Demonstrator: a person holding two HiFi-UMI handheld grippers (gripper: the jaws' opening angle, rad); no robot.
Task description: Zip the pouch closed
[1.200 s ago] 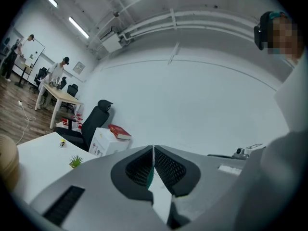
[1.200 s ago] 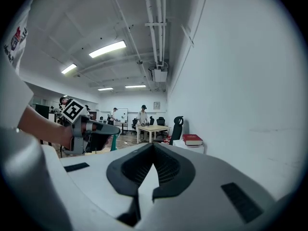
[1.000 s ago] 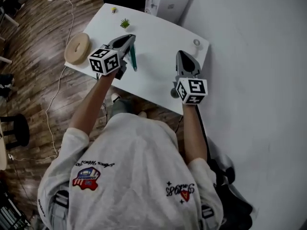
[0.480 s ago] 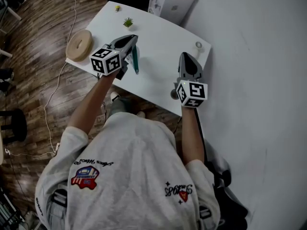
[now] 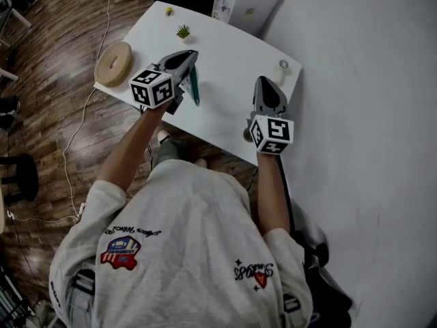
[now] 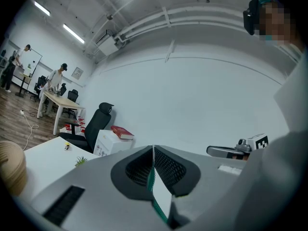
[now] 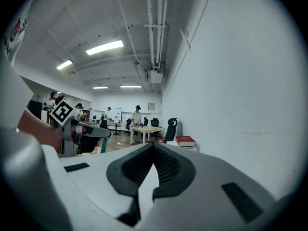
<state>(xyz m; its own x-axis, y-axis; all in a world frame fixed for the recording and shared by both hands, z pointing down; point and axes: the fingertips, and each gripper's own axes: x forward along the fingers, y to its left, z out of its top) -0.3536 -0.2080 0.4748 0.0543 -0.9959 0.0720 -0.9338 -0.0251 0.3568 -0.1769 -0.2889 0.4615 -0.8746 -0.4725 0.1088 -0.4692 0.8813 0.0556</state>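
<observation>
The teal pouch [image 5: 194, 87] is clamped in the closed left tongs [image 5: 189, 57] and hangs above the white bench [image 5: 225, 53]. The right tongs [image 5: 263, 82] are shut on nothing, well apart from the pouch.

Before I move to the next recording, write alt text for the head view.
From above, a person at a white table holds the left gripper shut on a thin teal pouch over the tabletop. The right gripper, shut and empty, is held apart to the right.
</observation>
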